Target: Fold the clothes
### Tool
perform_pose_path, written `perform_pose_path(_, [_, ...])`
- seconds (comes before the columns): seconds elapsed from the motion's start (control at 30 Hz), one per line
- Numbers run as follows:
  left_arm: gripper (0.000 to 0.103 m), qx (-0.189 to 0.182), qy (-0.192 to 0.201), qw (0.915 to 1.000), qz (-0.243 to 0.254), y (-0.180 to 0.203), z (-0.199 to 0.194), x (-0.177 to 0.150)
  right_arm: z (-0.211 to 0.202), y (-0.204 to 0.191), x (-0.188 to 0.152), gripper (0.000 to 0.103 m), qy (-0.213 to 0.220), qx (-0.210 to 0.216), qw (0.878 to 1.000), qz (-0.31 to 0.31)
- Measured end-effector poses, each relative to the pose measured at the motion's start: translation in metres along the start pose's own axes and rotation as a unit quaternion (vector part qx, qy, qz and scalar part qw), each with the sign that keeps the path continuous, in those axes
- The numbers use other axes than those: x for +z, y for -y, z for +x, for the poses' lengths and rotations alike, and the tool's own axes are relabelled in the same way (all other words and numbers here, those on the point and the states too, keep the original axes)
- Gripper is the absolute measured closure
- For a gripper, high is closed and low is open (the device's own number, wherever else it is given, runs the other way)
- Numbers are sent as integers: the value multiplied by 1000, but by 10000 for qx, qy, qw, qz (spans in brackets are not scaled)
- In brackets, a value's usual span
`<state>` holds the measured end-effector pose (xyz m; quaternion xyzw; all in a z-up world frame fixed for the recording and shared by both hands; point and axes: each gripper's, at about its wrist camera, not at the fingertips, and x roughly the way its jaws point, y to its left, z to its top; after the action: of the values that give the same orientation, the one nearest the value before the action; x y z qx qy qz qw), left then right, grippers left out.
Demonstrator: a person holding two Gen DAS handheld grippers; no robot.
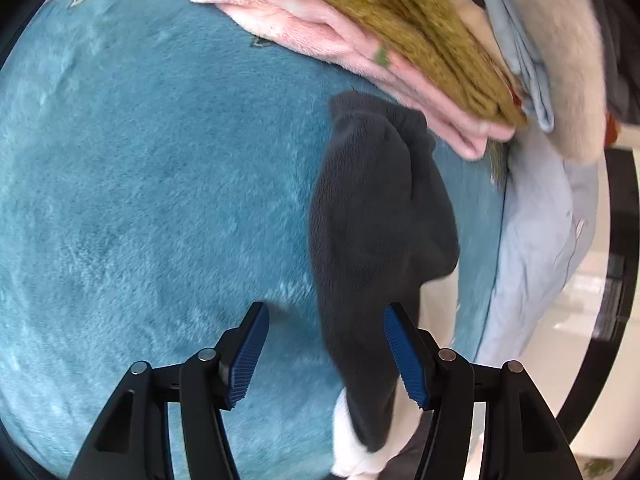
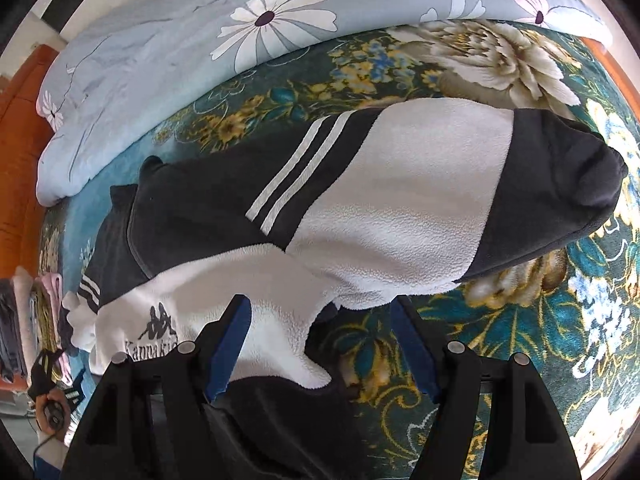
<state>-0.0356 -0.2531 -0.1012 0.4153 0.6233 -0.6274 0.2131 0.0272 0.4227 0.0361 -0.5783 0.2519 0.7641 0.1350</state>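
A black and white fleece sweatshirt (image 2: 400, 200) with white stripes and a printed logo lies spread on the floral teal blanket (image 2: 520, 340). One sleeve is folded across its body. My right gripper (image 2: 320, 348) hovers open over the near white hem, with fleece showing between its fingers. In the left wrist view a dark sleeve (image 1: 372, 220) of the same garment lies on the plain teal plush (image 1: 140, 200), cuff pointing away. My left gripper (image 1: 330, 354) is open, and the sleeve runs between its fingers close to the right pad (image 1: 404, 356).
A stack of folded clothes (image 1: 360, 32) in pink, olive, pale blue and beige sits just beyond the sleeve; the same folded stack (image 2: 24, 320) shows at the far left. A pale blue flowered duvet (image 2: 160, 60) is bunched along the back. The bed edge (image 1: 496, 240) drops to the floor on the right.
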Motion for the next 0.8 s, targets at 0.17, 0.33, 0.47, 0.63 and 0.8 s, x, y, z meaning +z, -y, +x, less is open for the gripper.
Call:
perform_pose_path(0.17, [97,72,150,9998,114,-9,-12,1,-1,5,0,30,-43,-135,9998,133])
perform_pose_path(0.33, [99,156,305,9991,241,-18,-25,2,0,-12,9,30,9,-11,10000,31])
perform_pose_path(0.47, [100,222,428,9982,343,-26,-35,2,8,-43,25,30,34,174,9992,-349])
perform_pose_path(0.63, [99,-5,346,9983,478,-25,-48,-12,37,-114,69,30,43,492,9915,-1206])
perform_pose_path(0.8, [95,-587,12,9916,1153,-4,-74,-54,87,-184,113,30,-125,400,9833,-1772])
